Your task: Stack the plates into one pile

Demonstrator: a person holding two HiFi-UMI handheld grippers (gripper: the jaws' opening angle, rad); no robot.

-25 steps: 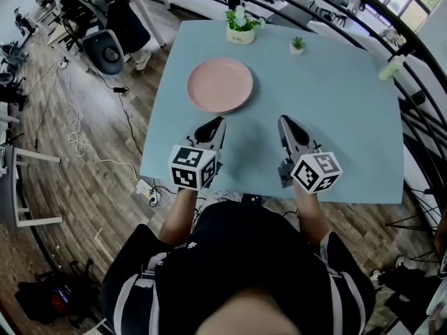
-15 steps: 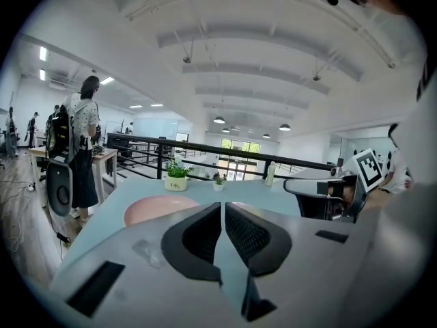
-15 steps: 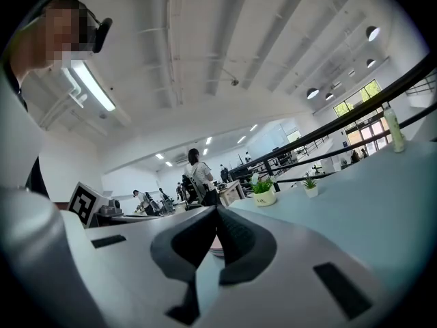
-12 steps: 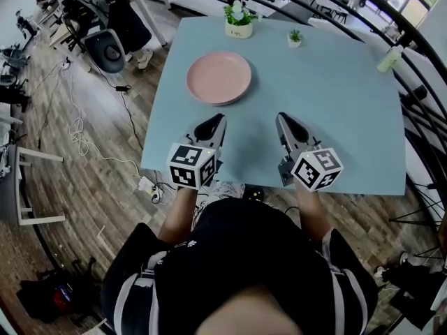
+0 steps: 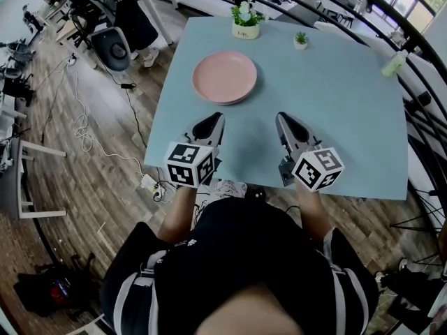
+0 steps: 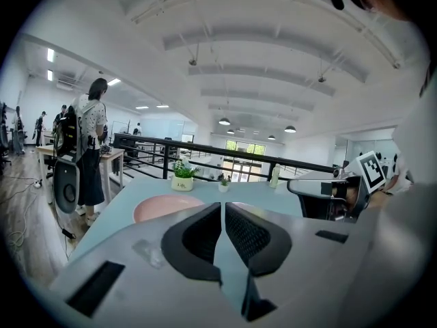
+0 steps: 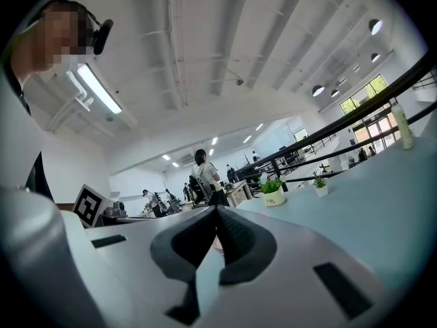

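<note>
Grippers hover side by side above the near edge of a pale blue square table [image 5: 349, 138]: the left gripper [image 5: 212, 121], jaws closed on nothing, points towards a stack of round pink plates [image 5: 224, 77] lying near it, while the right gripper [image 5: 285, 120], likewise closed and empty, sits further from the plates

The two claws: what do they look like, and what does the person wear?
The left claw and right claw have grey shells and black ribbed pads. Each carries a white cube with black square markers. The sleeves are black with white stripes.
</note>
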